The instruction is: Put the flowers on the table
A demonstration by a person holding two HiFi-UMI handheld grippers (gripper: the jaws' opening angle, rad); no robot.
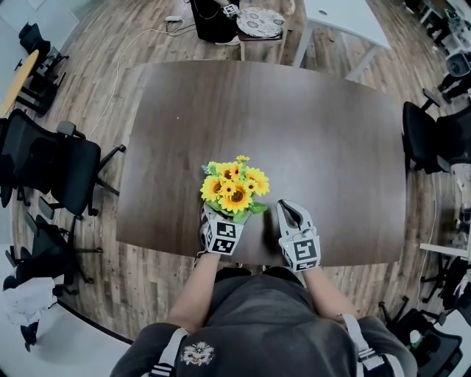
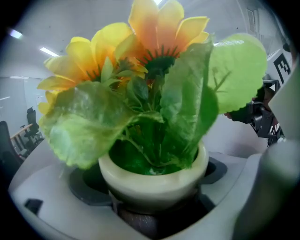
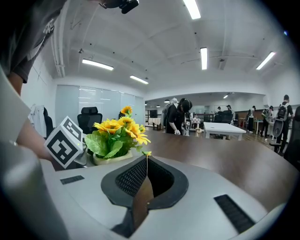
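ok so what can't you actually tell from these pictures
- Whether the pot rests on the table: head view, the flowers and left gripper cover its base; left gripper view, its own rim hides it; right gripper view, the body of the right gripper cuts it off.
- Head view: the black object beyond the table is cut off by the top edge.
- Right gripper view: the people far back are too small to describe.

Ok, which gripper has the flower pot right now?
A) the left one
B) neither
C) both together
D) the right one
A: in the left gripper view the flower pot sits clamped between the jaws of the left gripper, while the right gripper has its jaws pressed together with nothing in them, off to the side of the flowers.
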